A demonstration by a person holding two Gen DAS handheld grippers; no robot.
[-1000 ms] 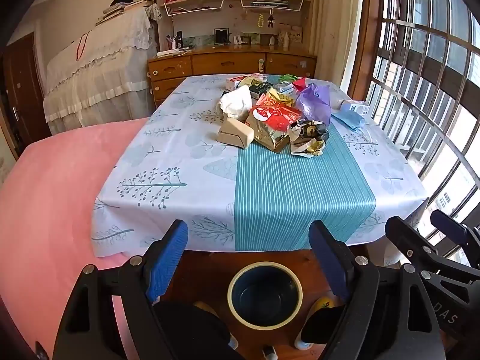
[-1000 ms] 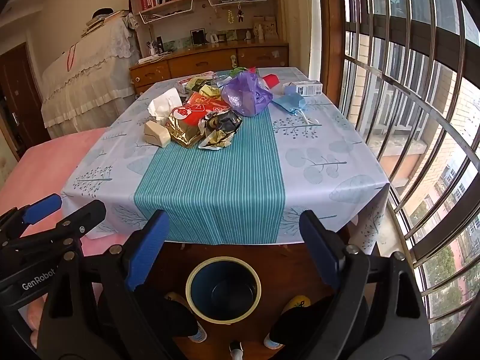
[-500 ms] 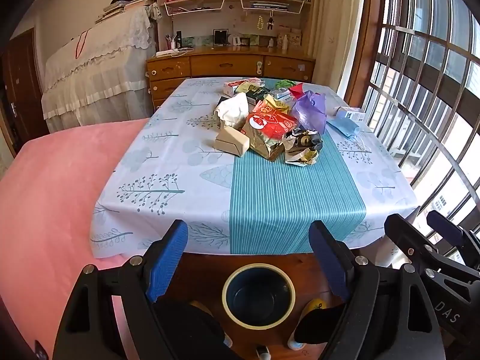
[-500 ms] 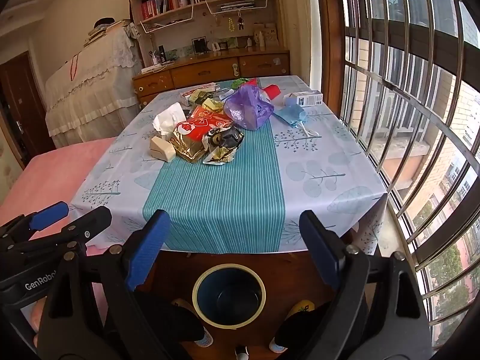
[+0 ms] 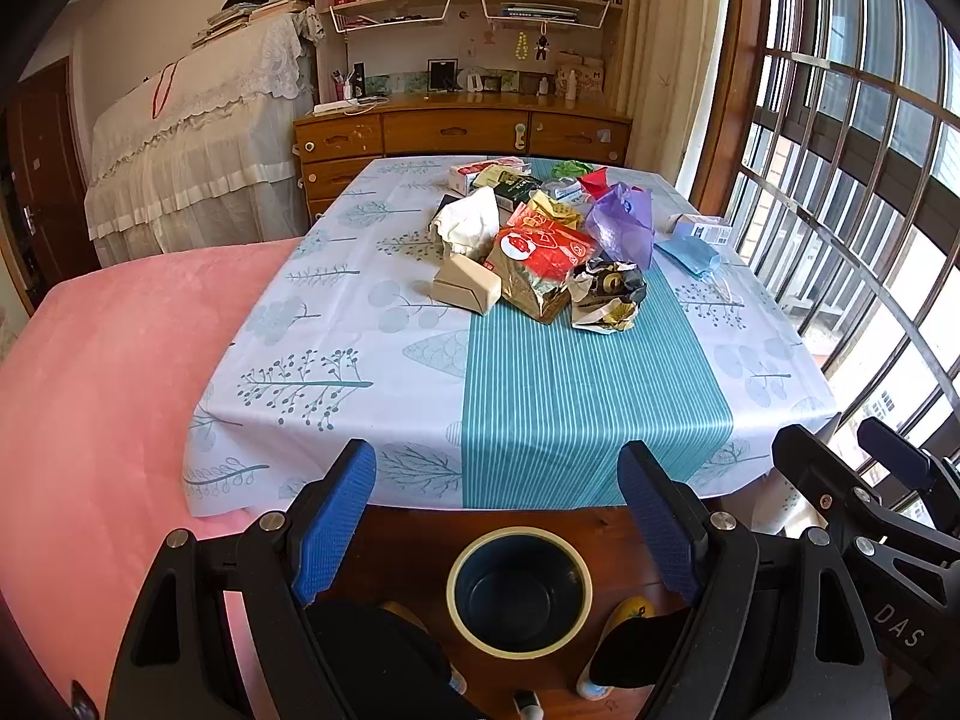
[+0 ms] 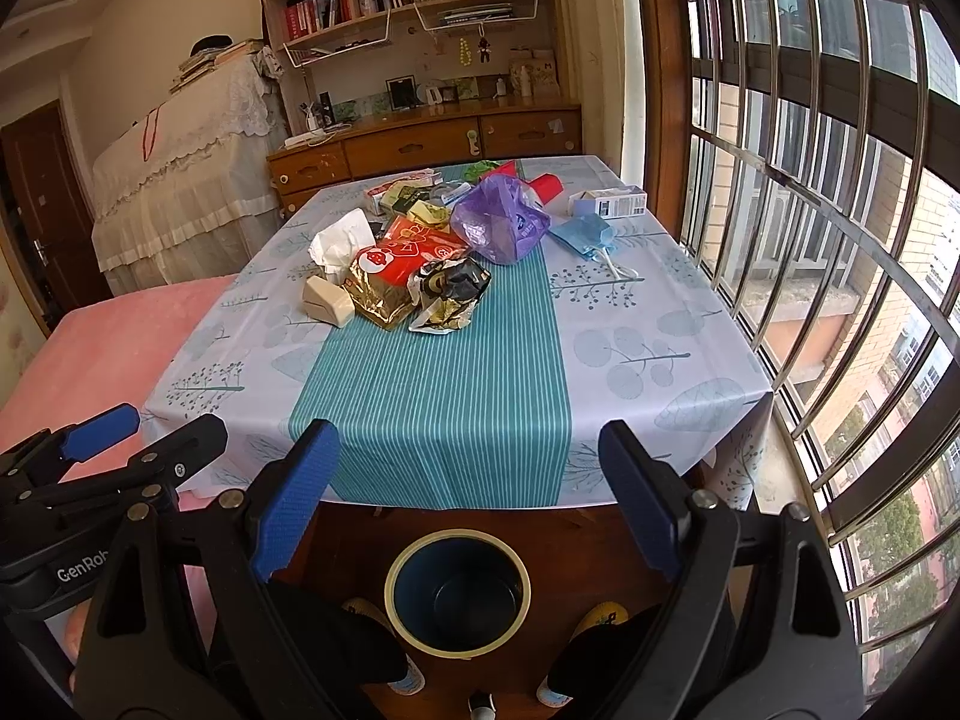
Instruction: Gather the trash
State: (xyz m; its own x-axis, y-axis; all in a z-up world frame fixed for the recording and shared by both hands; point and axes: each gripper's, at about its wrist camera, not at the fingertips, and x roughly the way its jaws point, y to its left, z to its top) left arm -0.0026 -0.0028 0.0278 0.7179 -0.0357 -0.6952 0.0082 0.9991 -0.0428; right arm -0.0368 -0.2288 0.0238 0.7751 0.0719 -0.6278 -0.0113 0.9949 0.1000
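A heap of trash lies mid-table: a red and gold snack bag (image 5: 540, 264) (image 6: 399, 267), a crumpled dark foil wrapper (image 5: 606, 297) (image 6: 450, 294), a purple plastic bag (image 5: 624, 222) (image 6: 501, 222), a beige box (image 5: 468, 287) (image 6: 327, 303), a white tissue (image 5: 468, 225) (image 6: 342, 240) and a blue face mask (image 5: 690, 255) (image 6: 585, 237). A dark bin with a cream rim (image 5: 519, 591) (image 6: 459, 591) stands on the floor below the table's near edge. My left gripper (image 5: 498, 516) and right gripper (image 6: 468, 498) hang open and empty above the bin, short of the table.
The table (image 5: 336, 378) wears a leaf-print cloth with a teal striped runner. A pink covered surface (image 5: 102, 372) lies to the left, a barred window (image 6: 840, 240) to the right, and a wooden dresser (image 5: 456, 132) stands behind. A person's feet in slippers (image 6: 600, 612) flank the bin.
Both views have drawn back and tilted slightly up, so the table and trash sit a little lower and farther. Both grippers stay open.
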